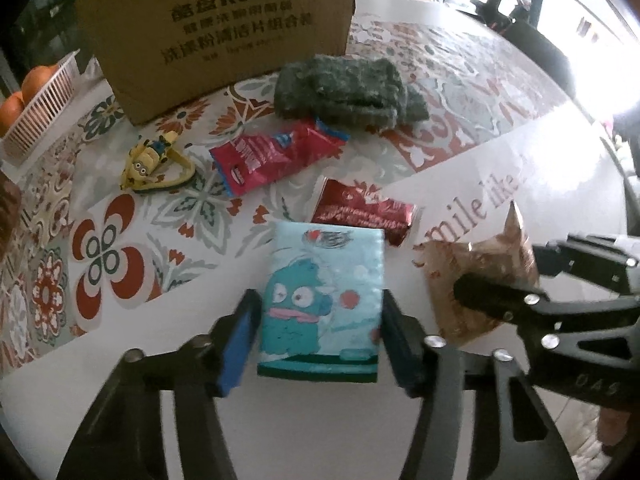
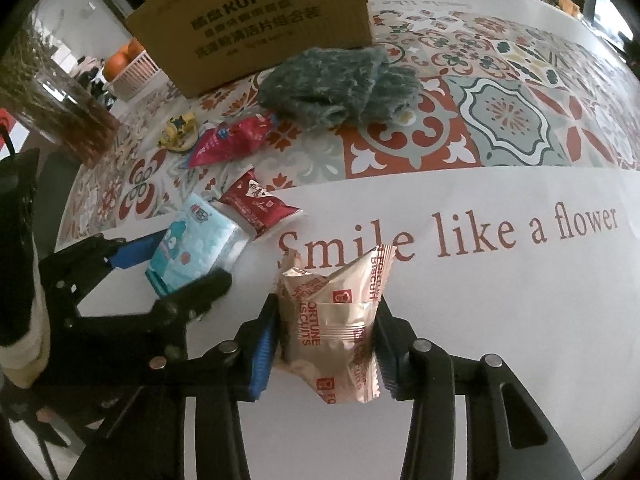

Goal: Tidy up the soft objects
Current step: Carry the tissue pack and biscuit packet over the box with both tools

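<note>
- Left gripper (image 1: 320, 332): jaws clamped on the sides of the tissue pack (image 1: 324, 296), which lies flat on the table (image 1: 540, 184) near its front edge.
- Right gripper (image 2: 326, 344): jaws clamped on the biscuit bag (image 2: 336, 320), which stands crumpled just beside the tissue pack, on the table's plain front strip.
- Unsorted items lie further in: red sachet (image 1: 364, 210) touching the tissue pack's far end, pink pouch (image 1: 276, 158), grey cloth (image 1: 340, 92), yellow toy (image 1: 154, 164). The box (image 1: 216, 36) stands at the back.
- Risk: the tissue pack is soft; excess squeeze may buckle it, and a light hold may let it slip out on lifting.
- Risk: the biscuit bag film is slick and air-filled; it may slide out or its contents may crush.
- Risk: the two grippers work close together; a careless lift may make them collide or drag the red sachet.
</note>
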Demonstrator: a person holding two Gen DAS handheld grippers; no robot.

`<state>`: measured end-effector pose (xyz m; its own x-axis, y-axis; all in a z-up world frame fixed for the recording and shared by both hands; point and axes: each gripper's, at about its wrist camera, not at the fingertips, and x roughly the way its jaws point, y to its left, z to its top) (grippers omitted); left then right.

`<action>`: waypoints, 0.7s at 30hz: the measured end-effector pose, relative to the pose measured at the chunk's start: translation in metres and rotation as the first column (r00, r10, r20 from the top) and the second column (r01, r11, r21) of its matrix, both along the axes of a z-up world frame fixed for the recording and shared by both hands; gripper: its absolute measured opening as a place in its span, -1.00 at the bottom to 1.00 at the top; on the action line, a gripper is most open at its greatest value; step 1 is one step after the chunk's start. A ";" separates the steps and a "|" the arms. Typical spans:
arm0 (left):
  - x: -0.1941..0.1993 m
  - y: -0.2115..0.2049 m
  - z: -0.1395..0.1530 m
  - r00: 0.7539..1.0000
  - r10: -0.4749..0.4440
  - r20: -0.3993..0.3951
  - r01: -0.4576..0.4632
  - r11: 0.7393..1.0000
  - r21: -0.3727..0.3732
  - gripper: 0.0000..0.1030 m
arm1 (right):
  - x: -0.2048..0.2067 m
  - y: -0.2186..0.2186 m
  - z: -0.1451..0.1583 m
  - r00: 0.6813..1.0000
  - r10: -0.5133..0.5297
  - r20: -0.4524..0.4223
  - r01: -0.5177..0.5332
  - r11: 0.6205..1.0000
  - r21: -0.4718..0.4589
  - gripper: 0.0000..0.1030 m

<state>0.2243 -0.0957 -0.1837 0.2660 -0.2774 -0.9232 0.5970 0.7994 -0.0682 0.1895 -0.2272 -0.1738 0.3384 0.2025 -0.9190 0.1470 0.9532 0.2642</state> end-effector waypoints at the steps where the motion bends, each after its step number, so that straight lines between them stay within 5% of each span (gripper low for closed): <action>1: 0.000 -0.001 0.001 1.000 0.007 0.002 -0.007 1.000 -0.001 0.01 | 0.000 -0.001 0.000 1.000 -0.003 0.001 0.003 1.000 0.004 -0.18; 21: -0.016 0.016 0.054 0.977 0.179 0.112 -0.173 0.983 -0.059 0.01 | -0.007 -0.014 0.044 0.989 -0.044 0.140 0.049 0.998 -0.032 -0.18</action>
